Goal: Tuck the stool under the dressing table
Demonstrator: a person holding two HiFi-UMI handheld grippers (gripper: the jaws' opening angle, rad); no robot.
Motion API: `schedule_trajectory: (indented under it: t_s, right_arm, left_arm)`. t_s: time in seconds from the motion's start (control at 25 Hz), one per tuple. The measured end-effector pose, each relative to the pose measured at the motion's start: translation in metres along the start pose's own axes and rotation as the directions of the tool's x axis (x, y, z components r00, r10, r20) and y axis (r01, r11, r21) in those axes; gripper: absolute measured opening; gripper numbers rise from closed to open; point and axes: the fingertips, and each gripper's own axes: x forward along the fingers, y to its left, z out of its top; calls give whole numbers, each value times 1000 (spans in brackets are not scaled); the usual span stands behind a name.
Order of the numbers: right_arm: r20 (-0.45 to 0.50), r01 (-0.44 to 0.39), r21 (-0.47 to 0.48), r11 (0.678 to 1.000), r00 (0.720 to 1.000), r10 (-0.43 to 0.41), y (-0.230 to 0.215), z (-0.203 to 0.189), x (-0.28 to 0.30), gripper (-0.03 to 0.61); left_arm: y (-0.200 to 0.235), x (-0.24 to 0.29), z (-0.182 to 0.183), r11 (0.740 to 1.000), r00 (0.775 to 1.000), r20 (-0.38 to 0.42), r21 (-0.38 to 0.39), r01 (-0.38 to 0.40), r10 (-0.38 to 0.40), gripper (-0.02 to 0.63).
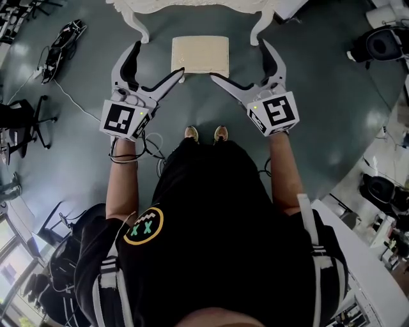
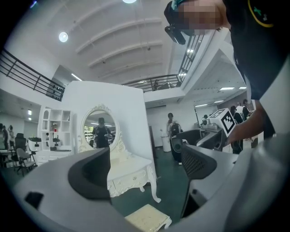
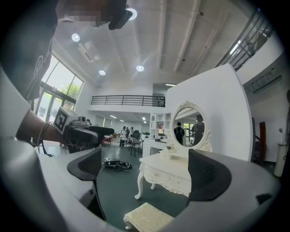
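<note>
The cream cushioned stool stands on the dark floor just in front of the white dressing table, between its two front legs and not under it. My left gripper is open at the stool's left side and my right gripper is open at its right; neither touches the stool. In the left gripper view the stool lies low below the open left gripper, with the table behind. The right gripper view shows the stool, the table and the open right gripper, empty.
My feet are a step behind the stool. Black gear with cables lies on the floor at the far left. Office chairs stand at the left, another chair at the far right. An oval mirror tops the table.
</note>
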Motion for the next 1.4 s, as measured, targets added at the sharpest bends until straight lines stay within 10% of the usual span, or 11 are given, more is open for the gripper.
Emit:
schedule_trajectory:
  t_s: [0.6,0.92,1.4]
  right_arm:
    - [-147,30,60,998,989,-21,-32,-112,24,597]
    - [-366,101,153,983,930,-39,-39,-323,72,597]
    - [-638,181,177,967,770,-27,-59,-662,117,597]
  left_arm:
    - [14,19,-110,994,990,-122,-77,-77,67,483]
    - [27,36,-318,976,954,-301,-209,-59,-7,483]
    - [29,57,-662,944,828,-561,-273,-184,0,483]
